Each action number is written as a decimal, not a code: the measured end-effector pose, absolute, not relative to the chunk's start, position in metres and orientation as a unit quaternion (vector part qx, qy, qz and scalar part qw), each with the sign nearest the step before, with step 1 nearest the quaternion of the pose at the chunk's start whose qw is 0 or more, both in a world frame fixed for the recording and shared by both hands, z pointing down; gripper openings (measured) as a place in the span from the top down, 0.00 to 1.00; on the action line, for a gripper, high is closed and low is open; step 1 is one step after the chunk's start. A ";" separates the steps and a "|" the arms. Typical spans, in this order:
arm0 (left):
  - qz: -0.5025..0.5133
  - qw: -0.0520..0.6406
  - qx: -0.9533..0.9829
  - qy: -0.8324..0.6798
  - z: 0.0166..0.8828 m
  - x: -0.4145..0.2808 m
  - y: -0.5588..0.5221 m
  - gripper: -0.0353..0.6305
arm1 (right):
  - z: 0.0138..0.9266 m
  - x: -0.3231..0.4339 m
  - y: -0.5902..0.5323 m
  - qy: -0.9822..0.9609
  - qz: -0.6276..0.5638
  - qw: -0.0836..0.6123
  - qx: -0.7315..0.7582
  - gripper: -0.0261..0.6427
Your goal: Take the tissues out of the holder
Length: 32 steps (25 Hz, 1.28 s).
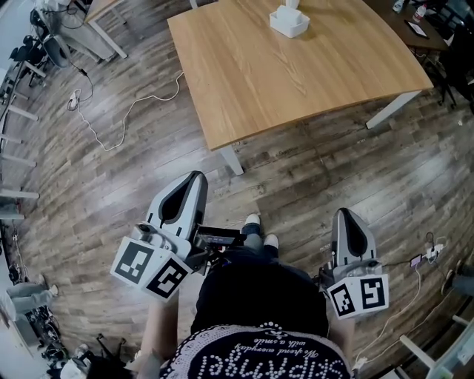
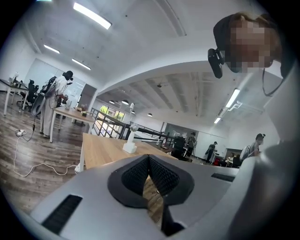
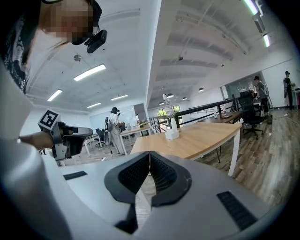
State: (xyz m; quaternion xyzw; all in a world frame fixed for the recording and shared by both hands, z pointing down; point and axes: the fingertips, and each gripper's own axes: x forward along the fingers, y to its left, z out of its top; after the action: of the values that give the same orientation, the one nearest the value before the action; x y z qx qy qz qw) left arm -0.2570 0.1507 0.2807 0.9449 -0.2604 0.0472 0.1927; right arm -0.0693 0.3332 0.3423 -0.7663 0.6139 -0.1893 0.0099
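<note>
A white tissue holder (image 1: 289, 21) with tissue sticking up stands at the far side of the light wooden table (image 1: 296, 74). Both grippers hang over the wooden floor, well short of the table's near edge. My left gripper (image 1: 195, 179) is shut with nothing between its pads, and so is my right gripper (image 1: 344, 215). In the left gripper view the shut left gripper (image 2: 149, 157) points toward the holder (image 2: 130, 147) far off on the table (image 2: 101, 150). From the right gripper (image 3: 150, 153), also shut and empty, the holder (image 3: 172, 133) shows small on the table (image 3: 206, 136).
A white cable (image 1: 126, 115) runs across the floor left of the table. White table legs (image 1: 231, 159) (image 1: 392, 109) stand at the near corners. A person (image 2: 51, 101) stands at a far desk. An office chair (image 3: 248, 110) sits beyond the table's right end.
</note>
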 end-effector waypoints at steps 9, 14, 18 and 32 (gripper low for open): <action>0.044 0.200 0.945 -0.254 0.281 -0.260 0.121 0.94 | 0.334 -0.074 0.305 0.609 -0.187 0.001 -0.771 0.94; 0.041 0.202 0.946 -0.249 0.282 -0.260 0.118 0.94 | 0.336 -0.074 0.297 0.609 -0.185 -0.003 -0.771 0.94; 0.046 0.194 0.948 -0.248 0.282 -0.263 0.117 0.94 | 0.336 -0.083 0.284 0.616 -0.173 -0.015 -0.768 0.94; 0.093 0.077 0.974 -0.194 0.284 -0.223 0.132 0.94 | 0.328 -0.098 0.249 0.629 -0.105 -0.093 -0.764 0.94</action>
State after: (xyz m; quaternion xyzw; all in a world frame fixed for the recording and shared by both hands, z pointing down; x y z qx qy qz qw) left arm -0.2225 0.1321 0.2842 0.9736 -0.1940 0.0928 0.0768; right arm -0.0979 0.2489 0.3276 -0.7644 0.6293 -0.1049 -0.0928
